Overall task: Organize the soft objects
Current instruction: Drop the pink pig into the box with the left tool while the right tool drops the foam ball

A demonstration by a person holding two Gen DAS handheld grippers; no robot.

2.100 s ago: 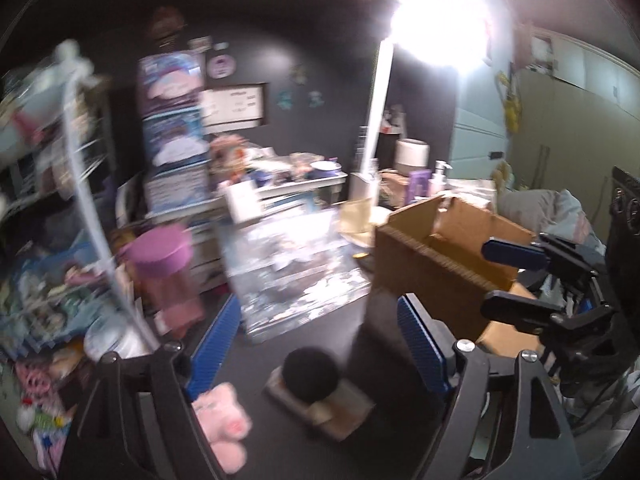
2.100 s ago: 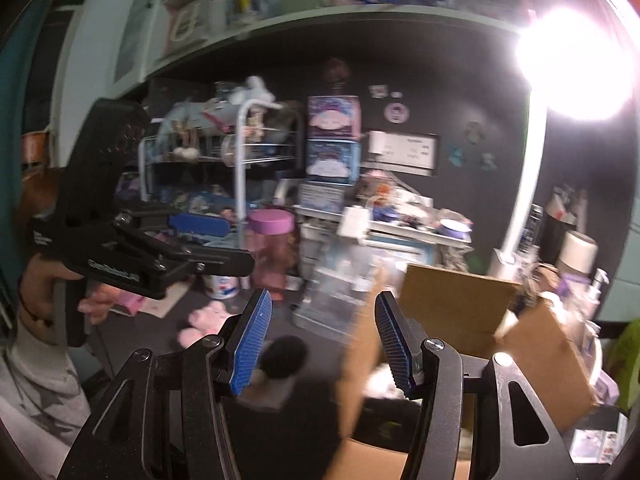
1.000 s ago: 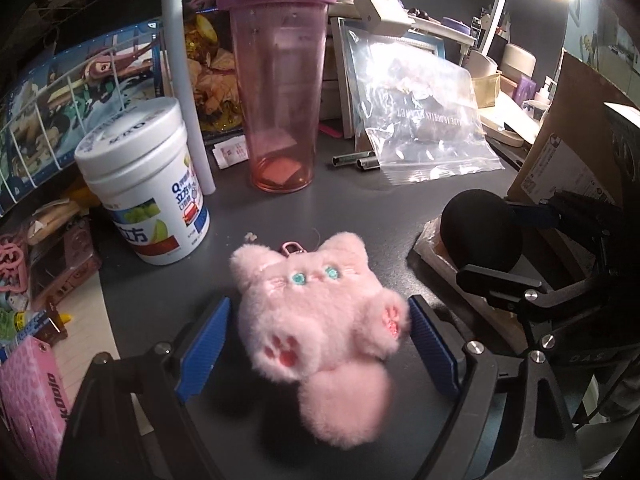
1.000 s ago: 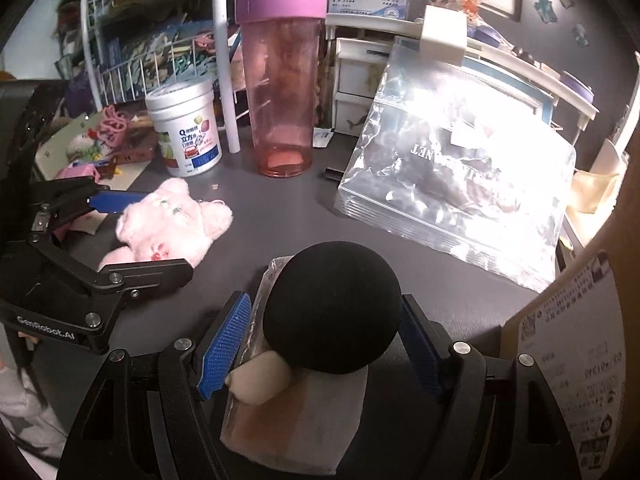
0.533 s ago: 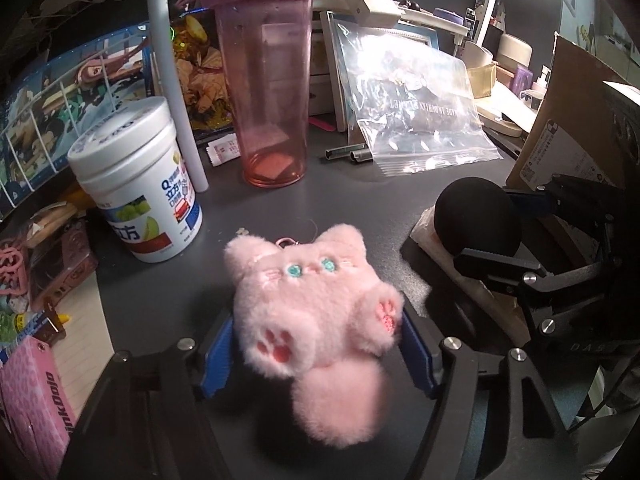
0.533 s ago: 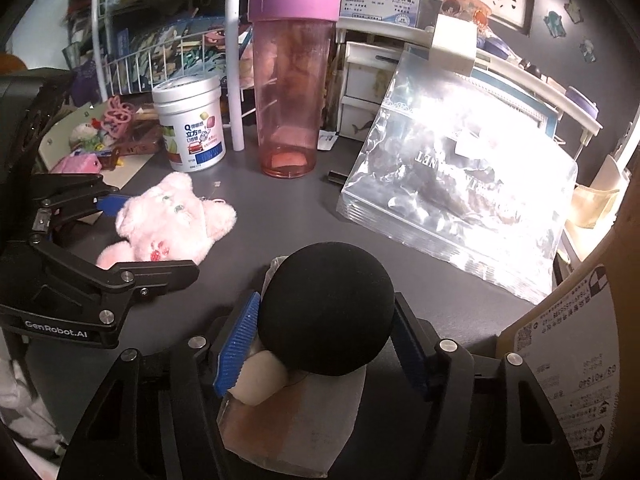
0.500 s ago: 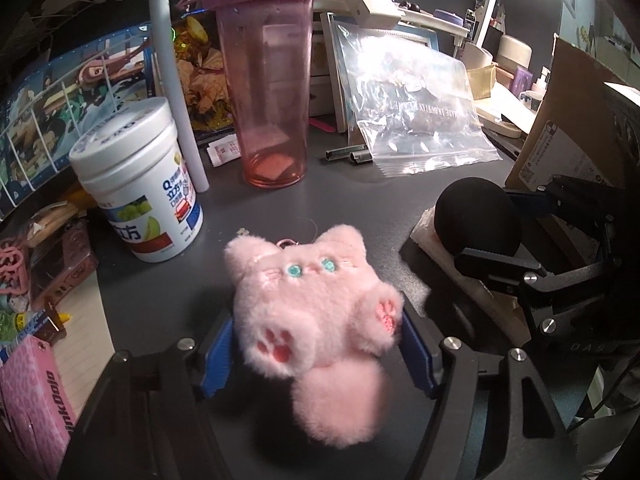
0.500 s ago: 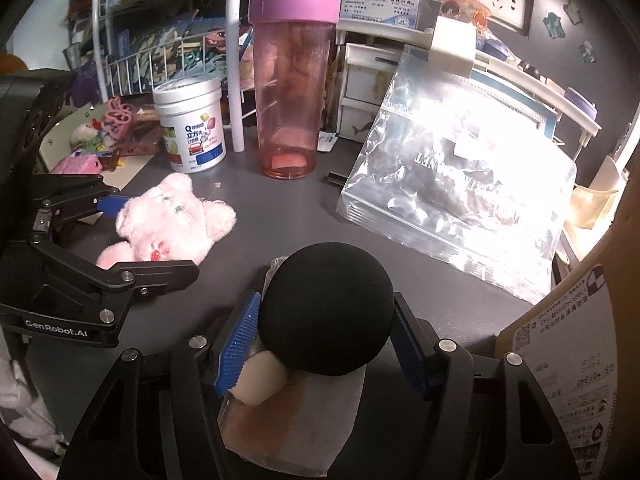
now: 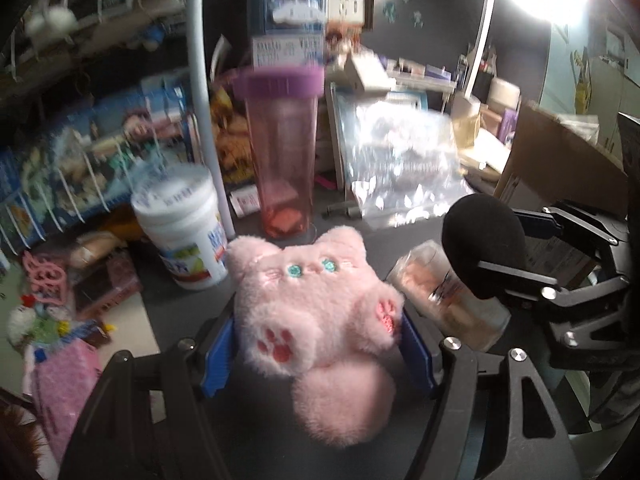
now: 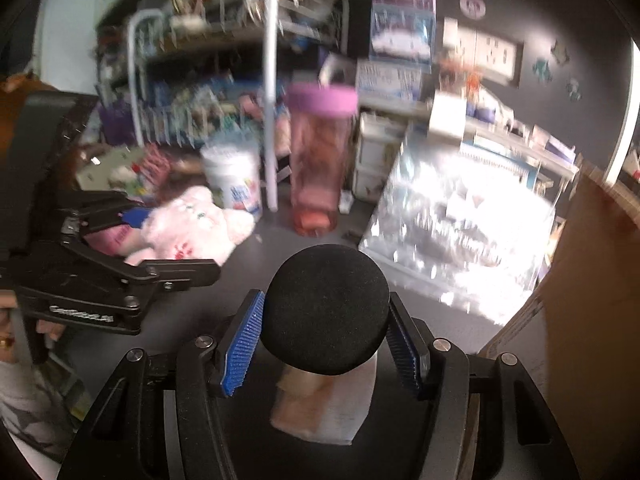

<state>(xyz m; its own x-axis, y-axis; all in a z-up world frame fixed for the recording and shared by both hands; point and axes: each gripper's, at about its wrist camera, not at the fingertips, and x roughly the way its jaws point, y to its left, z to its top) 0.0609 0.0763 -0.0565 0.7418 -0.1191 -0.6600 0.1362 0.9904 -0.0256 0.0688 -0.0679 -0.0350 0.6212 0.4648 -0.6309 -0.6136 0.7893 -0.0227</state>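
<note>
1. Left wrist view: the left gripper (image 9: pixel 318 354) clamps the pink plush cat (image 9: pixel 316 300) between its blue pads, above the dark desk (image 9: pixel 168 292).
2. Right wrist view: the right gripper (image 10: pixel 325 344) is closing, its pads pressing the black foam ball (image 10: pixel 325 314) from both sides, near the cardboard box (image 10: pixel 592 280).

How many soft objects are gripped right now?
2. Pink plush cat between the left gripper pads; black foam ball between the right gripper pads, still closing. Others may be hidden in clutter.
</note>
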